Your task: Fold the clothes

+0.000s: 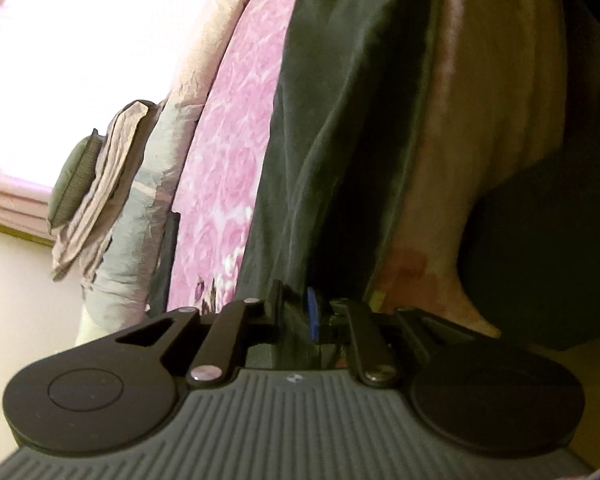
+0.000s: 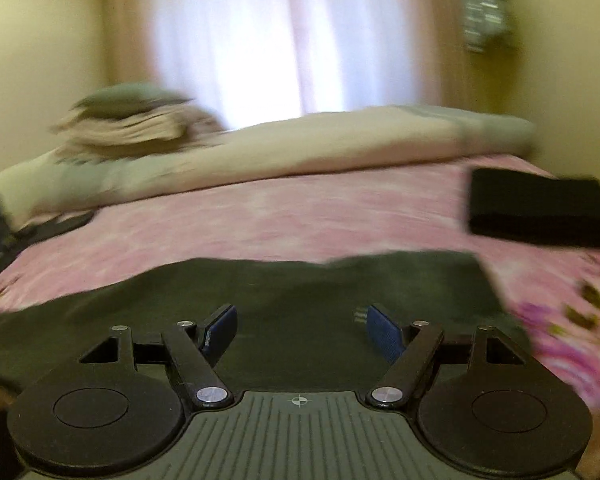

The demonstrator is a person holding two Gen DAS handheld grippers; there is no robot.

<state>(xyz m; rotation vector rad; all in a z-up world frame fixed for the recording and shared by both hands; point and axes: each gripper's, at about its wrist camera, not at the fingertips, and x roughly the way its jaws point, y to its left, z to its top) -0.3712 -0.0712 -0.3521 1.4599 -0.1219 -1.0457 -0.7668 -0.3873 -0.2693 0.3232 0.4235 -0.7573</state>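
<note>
A dark green garment (image 2: 300, 292) lies spread on the pink flowered bedcover (image 2: 260, 224), just ahead of my right gripper (image 2: 302, 330). That gripper is open, its blue pads (image 2: 384, 332) wide apart above the cloth, with nothing between them. The left wrist view is rolled sideways. There the same garment (image 1: 340, 140) runs as a dark band from the top of the picture down into my left gripper (image 1: 296, 308). Its fingers stand close together with the cloth's edge pinched between them, over the bedcover (image 1: 228, 160).
A folded black item (image 2: 540, 208) rests on the bed at the right. A pile of folded clothes (image 2: 132, 120) sits on a long pale pillow (image 2: 340, 144) at the head of the bed, below a bright curtained window. The pile (image 1: 88, 180) also shows in the left wrist view.
</note>
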